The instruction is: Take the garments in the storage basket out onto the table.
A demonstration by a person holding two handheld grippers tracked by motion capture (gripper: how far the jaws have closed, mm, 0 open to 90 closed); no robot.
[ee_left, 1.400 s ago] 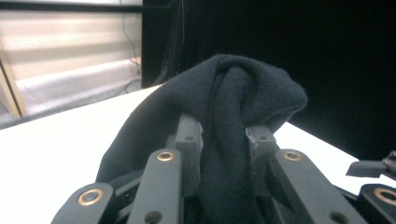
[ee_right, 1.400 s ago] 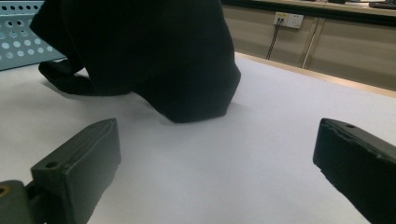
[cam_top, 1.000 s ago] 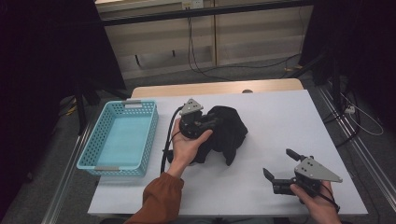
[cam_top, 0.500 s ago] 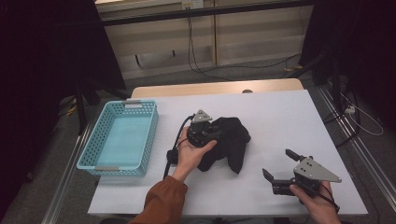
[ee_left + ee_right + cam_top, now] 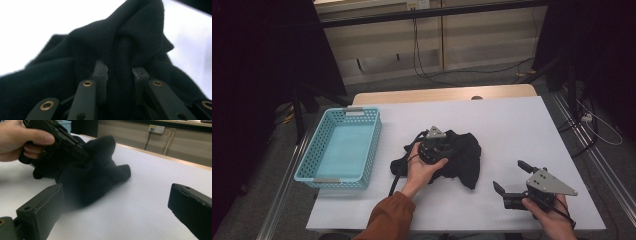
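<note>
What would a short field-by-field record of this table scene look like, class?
Surface: white table
Cloth: black cloth, crumpled near the middle
Left hand-held gripper: jaws closed on a fold of the cloth
Right hand-held gripper: open, apart from the cloth, near the front right
Basket: blue basket, at the left, nothing inside

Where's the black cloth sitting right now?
In the high view the black cloth lies mid-table, right of the blue basket, with the left gripper clamped on a fold of it; the right gripper is apart, nearer the table's right front.
</note>
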